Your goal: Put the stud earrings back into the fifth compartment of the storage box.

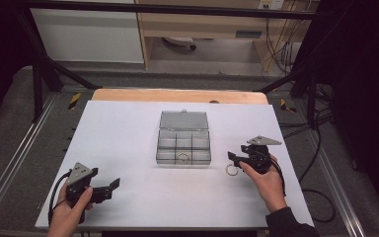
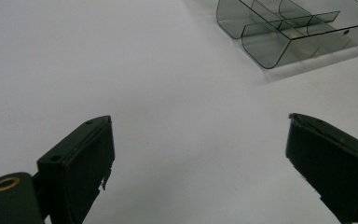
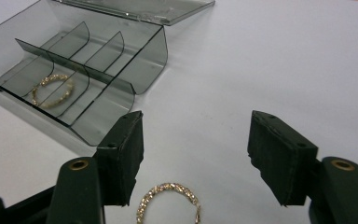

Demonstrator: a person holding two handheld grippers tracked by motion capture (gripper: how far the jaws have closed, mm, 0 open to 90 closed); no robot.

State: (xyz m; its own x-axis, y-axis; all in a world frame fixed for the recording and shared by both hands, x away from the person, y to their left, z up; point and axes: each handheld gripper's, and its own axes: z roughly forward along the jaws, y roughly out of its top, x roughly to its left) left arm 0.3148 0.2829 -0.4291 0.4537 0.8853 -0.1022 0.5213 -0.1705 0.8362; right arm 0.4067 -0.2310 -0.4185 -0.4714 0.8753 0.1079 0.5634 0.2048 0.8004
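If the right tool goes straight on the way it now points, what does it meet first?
Probably the sparkly gold ring on the white table, lying between the right tool's open jaws; beyond stands the smoky clear plastic box.

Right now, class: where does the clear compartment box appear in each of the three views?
High view: the clear compartment box sits mid-table, lid open.
Left gripper view: top right corner, cut by the edge.
Right gripper view: upper left.
Shared landmark: the white sheet beneath it.

Even overhead light whitens the table (image 1: 128, 148); dark surroundings, soft shadows, slight grain, close jaws a little blurred.
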